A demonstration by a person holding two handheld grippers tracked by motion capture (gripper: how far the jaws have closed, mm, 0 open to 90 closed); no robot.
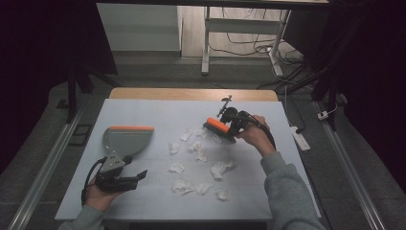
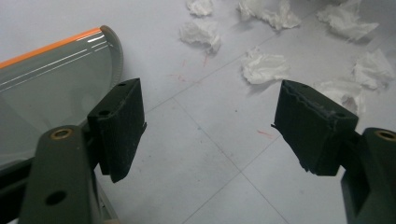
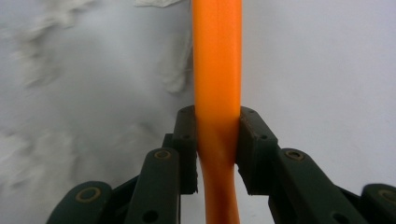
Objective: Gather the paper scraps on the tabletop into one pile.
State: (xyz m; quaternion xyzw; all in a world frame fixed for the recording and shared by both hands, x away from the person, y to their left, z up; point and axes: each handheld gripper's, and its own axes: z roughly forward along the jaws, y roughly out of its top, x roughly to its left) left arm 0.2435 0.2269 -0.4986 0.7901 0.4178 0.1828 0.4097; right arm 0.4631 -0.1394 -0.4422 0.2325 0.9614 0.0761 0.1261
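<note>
High view: 1 dustpan left on bench, about 10 tissue wads mid-bench. Right tool pinches 1 orange brush, long axis running back-left. Left tool spread.

In the right gripper view the orange brush handle runs off both the top and bottom edges, so neither its head nor its end can be seen beyond the jaws pinching it. Left of those jaws the tissue scraps are smeared by blur, and their edges and number cannot be told. In the left gripper view the grey dustpan, beside the left jaw, is cut by the left edge, its handle hidden behind that jaw's arm. Far ahead, crumpled tissues are clipped by the top edge.
</note>
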